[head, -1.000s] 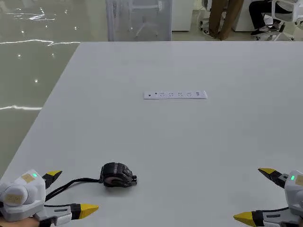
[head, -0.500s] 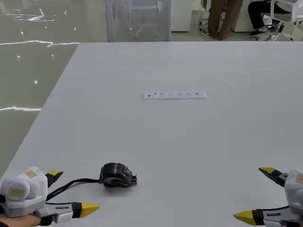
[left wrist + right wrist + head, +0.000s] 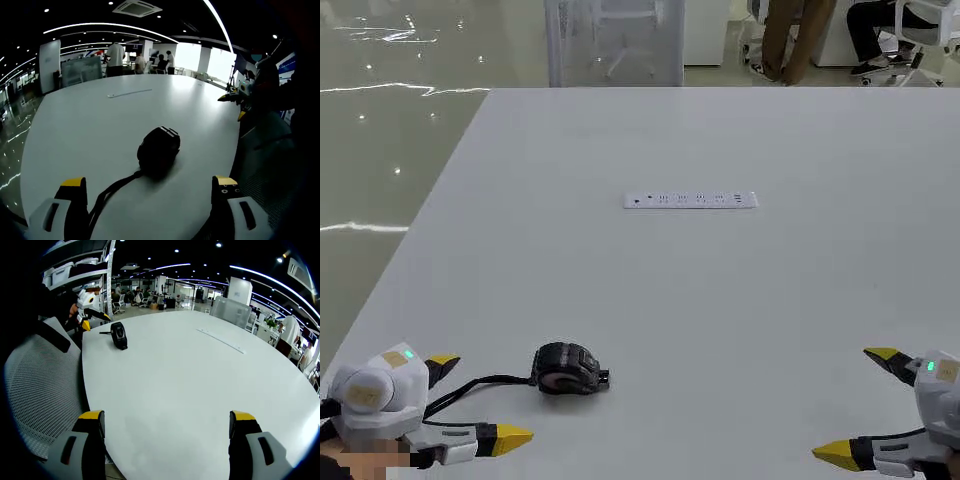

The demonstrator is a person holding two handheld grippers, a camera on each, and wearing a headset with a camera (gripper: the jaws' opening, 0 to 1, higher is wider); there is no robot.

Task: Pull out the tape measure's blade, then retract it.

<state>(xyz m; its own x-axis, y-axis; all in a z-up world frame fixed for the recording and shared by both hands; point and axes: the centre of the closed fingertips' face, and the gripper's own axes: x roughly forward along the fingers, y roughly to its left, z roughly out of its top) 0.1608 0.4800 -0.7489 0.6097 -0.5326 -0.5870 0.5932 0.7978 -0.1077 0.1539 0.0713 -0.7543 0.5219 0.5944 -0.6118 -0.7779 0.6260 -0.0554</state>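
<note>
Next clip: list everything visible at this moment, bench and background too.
tape measure: one, black, near left part of the table, blade in
wrist strap: one, black, trailing from the tape measure between the left gripper's jaws
power strip: one, white, flat at mid-table
table: one, white
mesh chair: one, white, at the table's edge
people: two partly seen, one standing, one seated, beyond the far edge
left gripper: one, white with yellow tips, open, behind the tape measure
right gripper: one, white with yellow tips, open, over bare table
</note>
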